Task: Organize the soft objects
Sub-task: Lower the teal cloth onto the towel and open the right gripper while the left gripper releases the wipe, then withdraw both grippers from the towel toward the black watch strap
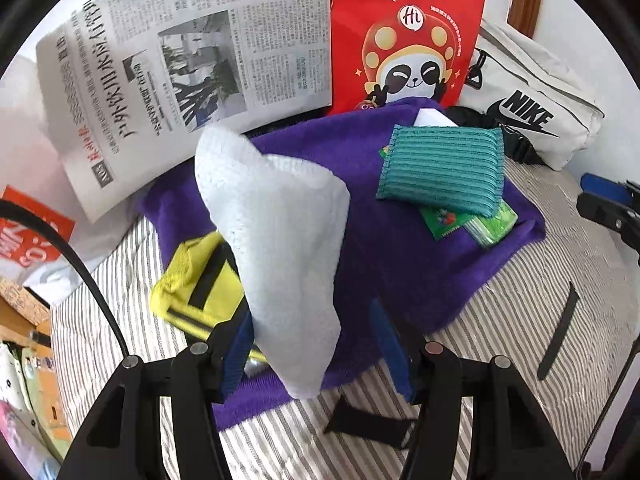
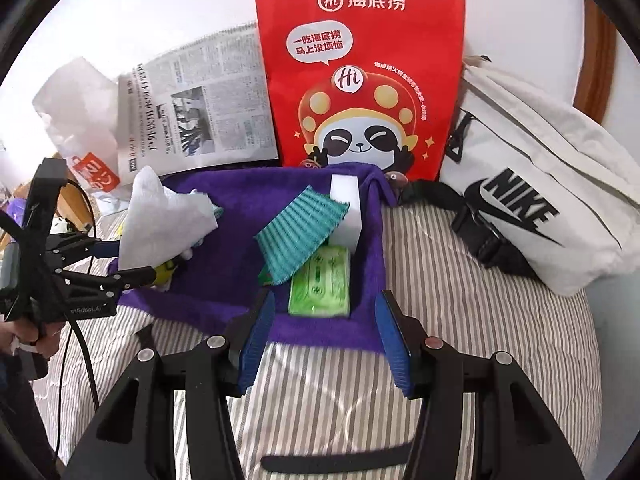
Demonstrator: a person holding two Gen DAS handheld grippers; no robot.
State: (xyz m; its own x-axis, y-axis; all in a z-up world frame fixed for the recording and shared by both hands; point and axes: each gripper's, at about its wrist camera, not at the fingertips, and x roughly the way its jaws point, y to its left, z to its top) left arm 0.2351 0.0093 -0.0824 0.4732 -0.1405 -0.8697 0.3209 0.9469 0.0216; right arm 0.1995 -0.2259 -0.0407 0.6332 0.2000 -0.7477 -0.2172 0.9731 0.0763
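**Two handheld grippers over a purple towel heaped with soft items on a striped bed**

A purple towel point(image 2: 224, 240) lies spread on a grey-and-white striped bedsheet point(image 2: 440, 280). On its right part rests a teal ribbed sponge pad point(image 1: 440, 168), tilted over a green tissue pack point(image 2: 322, 284) and leaning against a white foam block point(image 2: 348, 216) that stands upright at the towel's far edge. At the towel's left edge lies a yellow cloth with black stripes point(image 1: 196, 284).

The left gripper point(image 1: 316, 356) has its blue-padded jaws standing apart. A pale white cloth point(image 1: 276, 240) hangs up in front of its camera and drapes against the left pad; the right pad stands clear of it, so the cloth is not pinched between the two. In the right wrist view this gripper shows at the left, over the towel's left end, with the white cloth bunched at its tip.

The right gripper point(image 2: 324, 344) hovers at the near edge of the towel, jaws apart with nothing between them, just near of the tissue pack.

Along the far wall stand a newspaper point(image 2: 200, 116) on the left, a red paper bag printed with a cartoon panda point(image 2: 360, 80) in the middle, and a white Nike bag point(image 2: 540, 200) on the right.
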